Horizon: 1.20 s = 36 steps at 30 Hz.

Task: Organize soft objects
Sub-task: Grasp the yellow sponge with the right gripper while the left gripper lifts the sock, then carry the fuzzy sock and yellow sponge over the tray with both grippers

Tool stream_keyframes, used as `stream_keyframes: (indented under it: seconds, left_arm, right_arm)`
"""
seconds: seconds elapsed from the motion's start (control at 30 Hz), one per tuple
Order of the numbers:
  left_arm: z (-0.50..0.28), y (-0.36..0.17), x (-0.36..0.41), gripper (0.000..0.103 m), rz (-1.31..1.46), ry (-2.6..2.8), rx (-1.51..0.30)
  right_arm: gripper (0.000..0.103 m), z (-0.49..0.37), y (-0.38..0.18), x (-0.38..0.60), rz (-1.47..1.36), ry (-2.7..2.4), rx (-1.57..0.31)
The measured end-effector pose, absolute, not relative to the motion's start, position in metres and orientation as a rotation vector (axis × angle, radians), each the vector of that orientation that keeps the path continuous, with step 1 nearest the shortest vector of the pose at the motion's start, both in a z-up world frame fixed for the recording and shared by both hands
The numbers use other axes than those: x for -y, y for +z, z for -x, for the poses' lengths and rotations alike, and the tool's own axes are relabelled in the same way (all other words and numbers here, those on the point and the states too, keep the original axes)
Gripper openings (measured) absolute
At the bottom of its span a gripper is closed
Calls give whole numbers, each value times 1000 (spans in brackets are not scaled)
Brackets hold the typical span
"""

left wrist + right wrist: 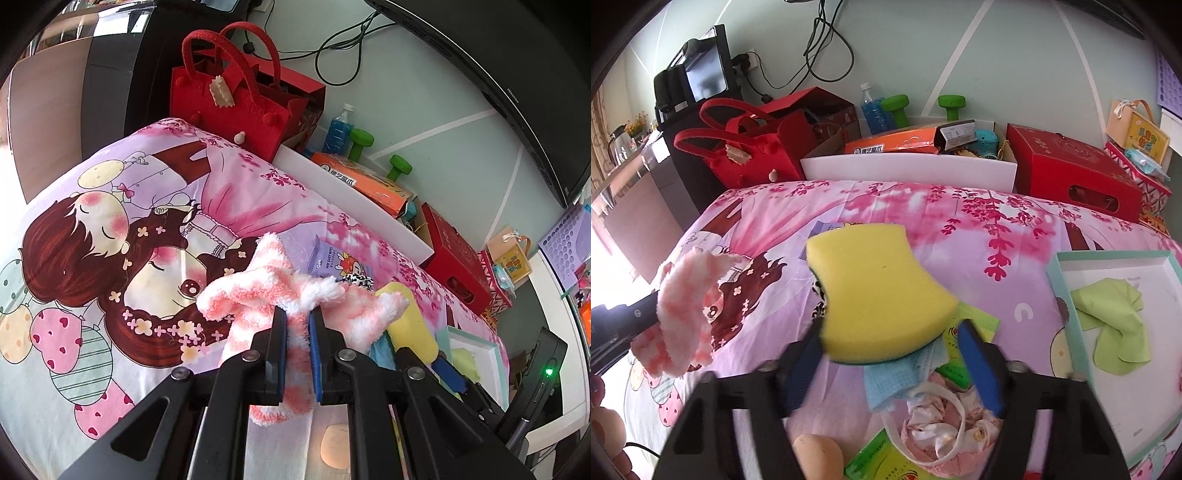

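Note:
My left gripper [297, 314] is shut on a fluffy pink-and-white sock [280, 288] and holds it above the cartoon bedsheet [110, 258]; the sock also shows at the left of the right wrist view [683, 310]. My right gripper [892, 332] is shut on a yellow sponge [879, 288] with a green underside, held above the bed; the sponge shows in the left wrist view [410, 321]. A teal-rimmed white tray [1067, 314] at the right holds a green cloth [1115, 325].
Under the right gripper lie a blue cloth [905, 373], a pink fabric pouch [942, 428] and green wipe packets [882, 458]. A purple wipes pack [336, 262] lies on the bed. Behind the bed stand a red felt bag [236, 99], a white bin [908, 168] and a red box [1075, 177].

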State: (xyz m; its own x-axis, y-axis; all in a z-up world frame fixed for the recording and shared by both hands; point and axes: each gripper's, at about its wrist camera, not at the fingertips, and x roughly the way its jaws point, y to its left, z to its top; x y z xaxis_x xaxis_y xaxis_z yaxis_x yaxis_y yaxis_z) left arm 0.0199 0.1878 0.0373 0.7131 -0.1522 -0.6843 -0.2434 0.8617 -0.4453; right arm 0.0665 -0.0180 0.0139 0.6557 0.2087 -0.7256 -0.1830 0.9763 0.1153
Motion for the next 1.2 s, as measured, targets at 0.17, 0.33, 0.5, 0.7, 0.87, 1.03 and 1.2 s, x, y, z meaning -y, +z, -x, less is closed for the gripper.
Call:
stream_keyframes:
  seconds: [0.17, 0.33, 0.5, 0.7, 0.87, 1.03, 1.2]
  left_arm:
    - [-21, 37, -186, 11, 541, 50, -791]
    - [-20, 37, -184, 11, 534, 49, -790]
    - [-20, 38, -184, 11, 530, 49, -786]
    - [-16, 47, -181, 11, 518, 44, -758]
    - [-14, 53, -175, 11, 501, 34, -747]
    - [-15, 58, -164, 11, 476, 20, -740]
    - [-19, 67, -138, 11, 441, -20, -733]
  right_arm:
    - [47, -66, 15, 18, -32, 225, -822]
    - [42, -65, 16, 21, -41, 221, -816]
    - [40, -62, 22, 25, -44, 216, -789]
    - [40, -51, 43, 35, -52, 194, -725]
    - [40, -49, 49, 43, -68, 182, -713]
    - [40, -48, 51, 53, -82, 174, -709]
    - [40, -45, 54, 71, -100, 146, -708]
